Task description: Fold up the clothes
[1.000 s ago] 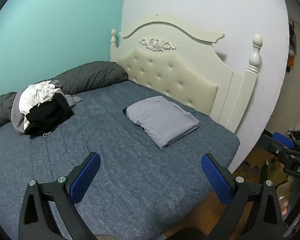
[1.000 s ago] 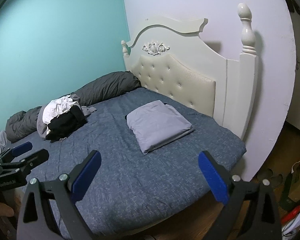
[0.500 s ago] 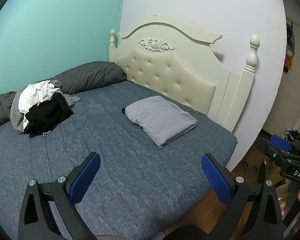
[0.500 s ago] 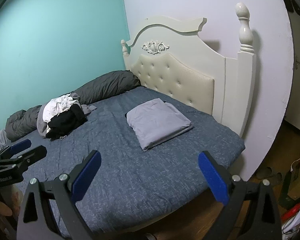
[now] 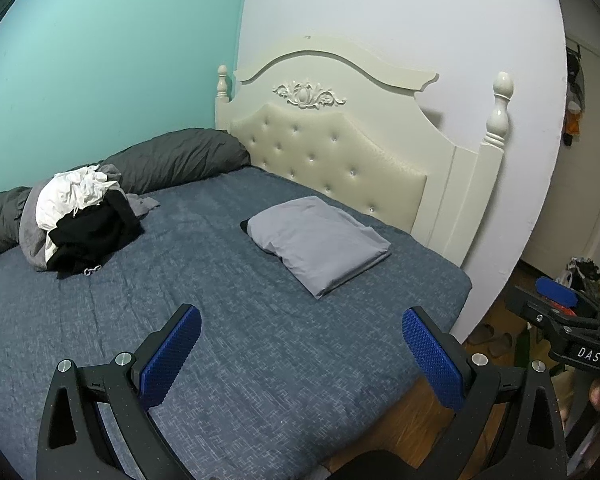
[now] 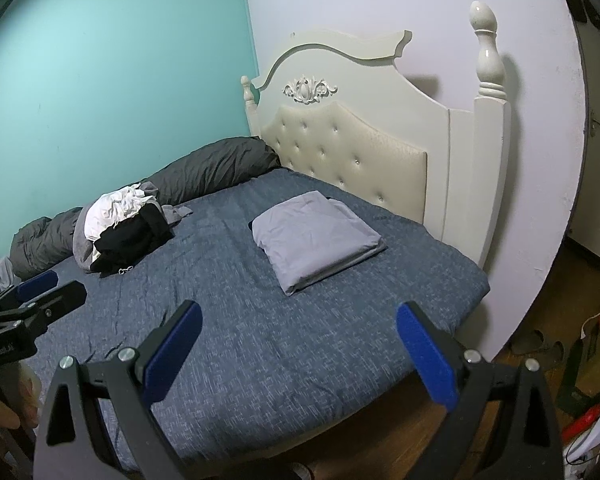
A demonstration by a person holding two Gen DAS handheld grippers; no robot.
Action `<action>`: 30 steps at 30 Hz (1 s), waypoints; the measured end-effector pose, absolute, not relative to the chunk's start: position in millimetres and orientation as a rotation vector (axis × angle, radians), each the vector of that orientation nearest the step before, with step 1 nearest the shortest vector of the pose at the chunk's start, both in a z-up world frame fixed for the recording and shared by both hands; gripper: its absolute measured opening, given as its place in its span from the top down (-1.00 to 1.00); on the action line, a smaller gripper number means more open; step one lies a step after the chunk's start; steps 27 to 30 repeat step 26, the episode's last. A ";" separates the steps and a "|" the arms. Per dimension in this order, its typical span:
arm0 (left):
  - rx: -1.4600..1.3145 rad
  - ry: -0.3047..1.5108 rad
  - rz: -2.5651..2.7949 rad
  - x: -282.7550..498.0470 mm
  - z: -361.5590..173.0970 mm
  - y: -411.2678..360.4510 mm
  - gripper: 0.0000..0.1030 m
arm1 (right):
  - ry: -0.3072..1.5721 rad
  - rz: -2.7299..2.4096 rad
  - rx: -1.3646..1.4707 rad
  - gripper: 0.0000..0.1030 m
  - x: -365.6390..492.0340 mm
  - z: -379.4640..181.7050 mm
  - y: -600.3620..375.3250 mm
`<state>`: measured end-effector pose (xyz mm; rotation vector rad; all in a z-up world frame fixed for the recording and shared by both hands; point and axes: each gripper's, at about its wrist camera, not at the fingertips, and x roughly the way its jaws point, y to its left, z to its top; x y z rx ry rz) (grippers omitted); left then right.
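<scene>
**Both grippers held wide above the bed, clothes untouched**

The left gripper [image 5: 300,344], black with blue ribbed pads, filled the bottom of the left wrist view with its jaws spread wide and nothing between them. The right gripper [image 6: 298,342], of the same make, sat at the bottom of the right wrist view, its jaws likewise wide and empty. Each gripper also showed at the edge of the other's view.

Both hung over the near part of the bed with the dark blue speckled cover [image 5: 260,360]. A loose heap of white, black and grey clothes [image 5: 84,220] lay at the left of both frames, against a long dark grey bolster [image 5: 180,156] that ran along the teal wall [image 5: 100,60]. Near the middle of each frame, well apart from the heap, a folded pale grey garment [image 5: 320,244] rested flat on the cover, just in front of the cream tufted headboard [image 5: 332,152]. Neither gripper touched any cloth.
</scene>
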<state>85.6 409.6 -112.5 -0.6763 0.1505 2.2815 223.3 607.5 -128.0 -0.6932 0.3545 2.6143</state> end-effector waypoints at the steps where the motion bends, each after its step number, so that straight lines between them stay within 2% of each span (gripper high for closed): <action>1: -0.678 0.151 2.280 85.4 -112.6 409.4 -0.99 | 0.355 2.613 -0.695 -0.91 223.0 -128.6 608.1; 30: -0.682 0.185 2.273 85.2 -119.0 411.2 -0.99 | 0.362 2.612 -0.717 -0.91 220.9 -135.2 608.3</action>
